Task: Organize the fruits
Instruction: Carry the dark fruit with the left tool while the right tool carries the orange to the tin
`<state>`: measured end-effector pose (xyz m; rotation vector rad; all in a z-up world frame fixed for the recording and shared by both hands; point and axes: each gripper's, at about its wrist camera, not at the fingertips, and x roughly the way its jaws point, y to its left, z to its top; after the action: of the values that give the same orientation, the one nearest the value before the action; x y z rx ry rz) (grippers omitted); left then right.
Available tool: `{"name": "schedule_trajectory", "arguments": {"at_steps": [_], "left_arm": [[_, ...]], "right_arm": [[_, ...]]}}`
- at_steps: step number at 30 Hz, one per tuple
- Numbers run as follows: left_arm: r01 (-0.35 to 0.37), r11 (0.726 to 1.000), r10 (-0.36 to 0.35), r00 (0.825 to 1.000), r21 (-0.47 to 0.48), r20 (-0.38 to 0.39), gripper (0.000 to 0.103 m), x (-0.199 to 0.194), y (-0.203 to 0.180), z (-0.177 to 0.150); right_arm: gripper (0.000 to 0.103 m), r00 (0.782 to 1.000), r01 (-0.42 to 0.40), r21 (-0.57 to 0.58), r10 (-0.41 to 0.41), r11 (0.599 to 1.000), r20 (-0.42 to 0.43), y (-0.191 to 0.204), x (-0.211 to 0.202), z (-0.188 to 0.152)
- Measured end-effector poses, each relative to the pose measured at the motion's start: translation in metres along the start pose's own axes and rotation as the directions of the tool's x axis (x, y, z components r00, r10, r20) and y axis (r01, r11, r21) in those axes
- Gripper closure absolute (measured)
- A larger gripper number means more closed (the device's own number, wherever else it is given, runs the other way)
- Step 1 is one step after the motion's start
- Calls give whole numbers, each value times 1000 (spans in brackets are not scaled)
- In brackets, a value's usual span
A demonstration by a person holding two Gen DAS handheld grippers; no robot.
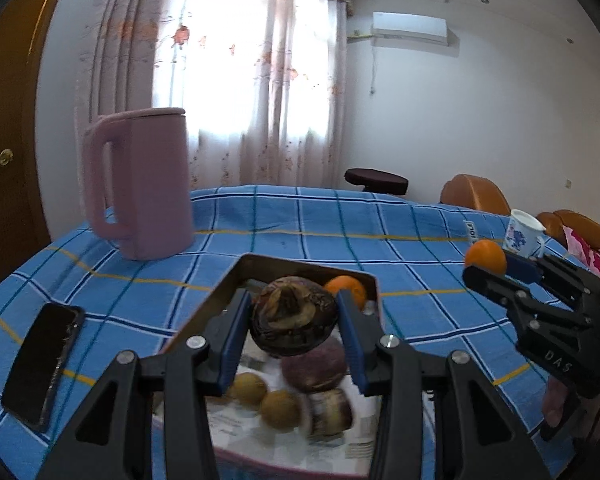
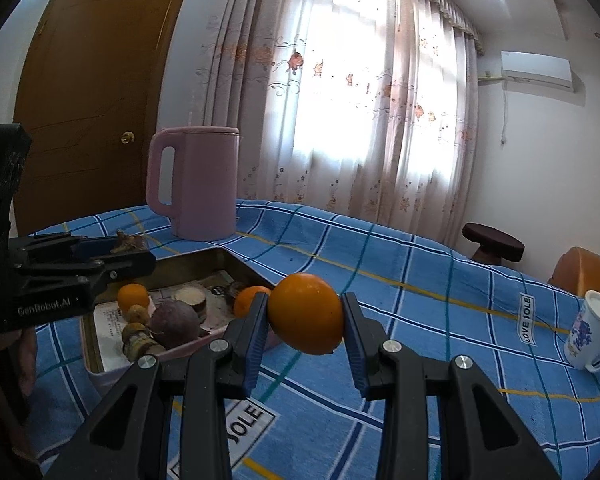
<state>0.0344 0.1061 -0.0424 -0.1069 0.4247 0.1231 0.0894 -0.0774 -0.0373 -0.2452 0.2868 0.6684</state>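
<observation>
While you are carrying a dark fruit (image 1: 294,322) clamped in the left gripper (image 1: 296,336) and an orange (image 2: 306,314) pinched in the right gripper (image 2: 305,332), either is risking slipping onto the cloth (image 2: 420,280).

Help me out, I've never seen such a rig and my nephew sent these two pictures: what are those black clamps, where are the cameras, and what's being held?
No robot: a person holds two hand-held clamps, each with a camera looking along its fingers. The left gripper view shows it clamped on a dark purple fruit above the tray of fruit. The right gripper view shows it gripping an orange over the blue checked tablecloth. Also there: a pink kettle, a phone and a mug.
</observation>
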Motion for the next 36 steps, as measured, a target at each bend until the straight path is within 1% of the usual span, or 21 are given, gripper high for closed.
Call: {"name": "schedule_trajectory", "arguments": {"at_steps": [7,13,19,23,28,36], "left_arm": [[-30,999,30,1000,-14,-4,58,-1,15,3],[-50,999,50,998,-1,-36,58,8,20,5],[-65,998,66,995,14,-75,58,20,28,8],[-74,997,76,993,26,-94,58,25,31,9],[-74,996,80,988,48,-129,58,35,35,13],[-61,996,71,979,57,-191,58,52,39,12]], "right_arm": [[65,1000,-30,-22,30,999,5,13,5,9],[65,999,-52,-43,52,998,-3,26,15,18],[65,997,-74,-50,72,996,-30,35,29,27],[65,995,-88,-58,84,994,-62,43,45,35],[65,990,-98,-44,93,994,-108,46,62,37],[65,970,-117,-15,111,993,-217,47,91,31]]}}
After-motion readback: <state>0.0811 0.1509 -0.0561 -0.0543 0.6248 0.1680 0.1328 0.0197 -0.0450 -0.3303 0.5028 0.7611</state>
